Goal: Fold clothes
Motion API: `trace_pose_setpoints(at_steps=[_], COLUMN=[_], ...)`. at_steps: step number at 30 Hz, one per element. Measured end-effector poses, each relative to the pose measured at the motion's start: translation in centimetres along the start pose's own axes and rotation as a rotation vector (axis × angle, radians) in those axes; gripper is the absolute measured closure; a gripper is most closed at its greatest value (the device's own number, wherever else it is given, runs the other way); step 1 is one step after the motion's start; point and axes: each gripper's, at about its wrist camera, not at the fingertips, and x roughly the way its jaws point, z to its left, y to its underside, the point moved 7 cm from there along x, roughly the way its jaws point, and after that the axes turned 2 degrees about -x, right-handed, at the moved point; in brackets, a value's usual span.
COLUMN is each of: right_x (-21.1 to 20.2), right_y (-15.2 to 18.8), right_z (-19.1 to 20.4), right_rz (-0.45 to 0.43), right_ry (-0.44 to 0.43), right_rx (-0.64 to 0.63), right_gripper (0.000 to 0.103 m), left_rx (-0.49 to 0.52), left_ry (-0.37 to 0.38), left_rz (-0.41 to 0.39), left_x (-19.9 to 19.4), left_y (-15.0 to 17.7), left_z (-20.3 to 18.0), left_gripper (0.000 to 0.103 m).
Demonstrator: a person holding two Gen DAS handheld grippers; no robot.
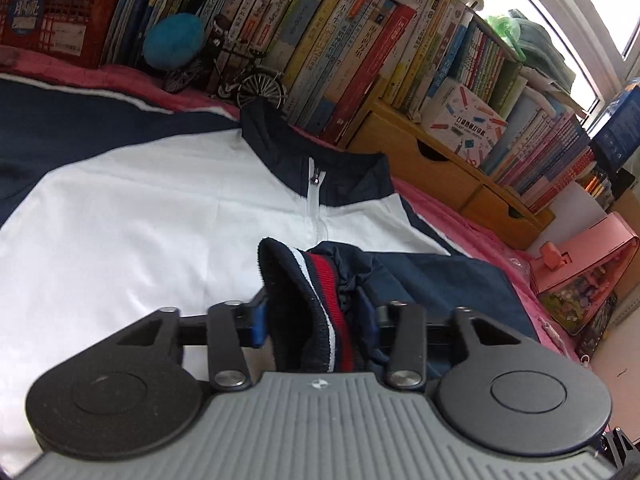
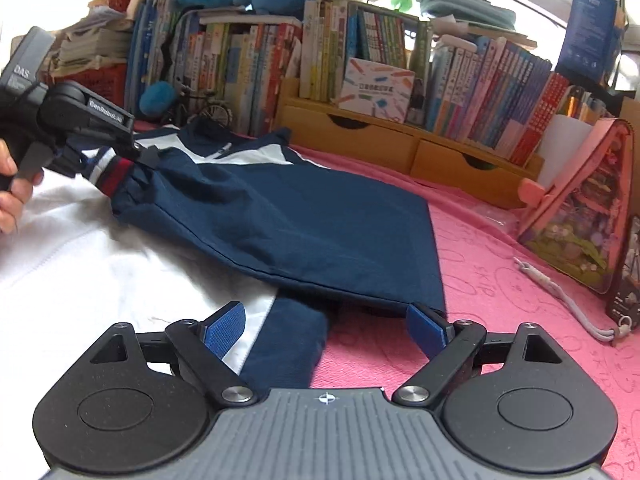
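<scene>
A white and navy zip jacket [image 1: 160, 208] lies flat on the pink cover, collar toward the books. Its navy sleeve [image 2: 304, 224] is folded across the white chest. My left gripper [image 1: 316, 312] is shut on the sleeve's striped cuff [image 1: 320, 280], red, white and navy, and holds it just above the chest. In the right wrist view that left gripper [image 2: 136, 152] shows at the far left, held by a hand [image 2: 12, 188]. My right gripper [image 2: 326, 324] stands open near the jacket's side edge, over the folded sleeve's lower corner, with nothing between its blue pads [image 2: 224, 328].
Rows of books [image 2: 360, 64] and wooden drawers [image 2: 360, 140] line the far edge. A model bicycle [image 1: 240, 76] and a blue plush ball [image 1: 174, 40] stand by the collar. A pink bag [image 2: 580, 208] and a cord [image 2: 560, 296] lie right on the pink cover [image 2: 500, 320].
</scene>
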Motion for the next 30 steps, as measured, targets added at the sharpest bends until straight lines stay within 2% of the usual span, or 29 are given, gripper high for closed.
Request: trace_pose_setpoints(at_steps=[1,6,11,14,16,18,19,20,23,25,26,28,30], right_x=[0.1,0.8,2.2,3.2,4.0,4.6,4.8,5.0,5.1,5.1,5.1,5.1,5.1], right_y=[0.2,1.0,0.2,-0.4,-0.7,-0.9,-0.9,-0.9,-0.9,-0.9,-0.9,-0.9,-0.9], right_z=[-0.2,-1.0,-0.4,0.0,0.2,0.4,0.5,0.6,0.8,0.9,0.9,0.9,0.9], right_rz=[0.0,-0.001,0.0,0.006,0.013,0.02,0.022,0.025,0.028,0.028,0.028,0.028,0.029], right_ry=[0.014,0.082,0.104,0.118,0.13,0.135,0.129,0.123,0.122,0.126,0.128,0.132,0.134], right_rx=[-0.007,-0.044,-0.081,-0.107,-0.118,-0.108,-0.098,-0.091,-0.098,-0.105,-0.108,-0.11,-0.11], right_gripper=[0.013,0.009,0.008,0.006,0.006,0.006,0.005,0.005,0.004,0.004,0.003,0.003,0.002], left_rx=[0.013,0.096,0.139,0.134,0.083,0.027,0.012,-0.011,-0.077,-0.139,-0.156,-0.153,-0.048], left_ry=[-0.002,-0.058,-0.14,-0.208,-0.177,-0.077,-0.036,0.003,0.085,0.108,0.091,0.019,-0.066], left_rz=[-0.02,-0.159,-0.273,-0.28,-0.234,-0.155,-0.117,-0.078,0.026,0.075,0.077,0.064,0.001], left_x=[-0.3,-2.6,-4.6,-4.8,-4.8,-5.0,-5.0,-4.9,-4.1,-2.7,-1.7,0.4,1.6], left_y=[-0.9,-5.5,-9.6,-10.8,-10.4,-8.8,-7.8,-6.7,-3.8,-2.6,-2.1,-1.2,-1.2], left_z=[0.0,0.1,1.6,3.6,4.8,5.4,5.6,5.6,5.3,5.3,5.4,5.5,4.7], left_gripper=[0.081,0.083,0.083,0.083,0.08,0.064,0.041,0.022,0.015,0.008,0.0,0.0,0.0])
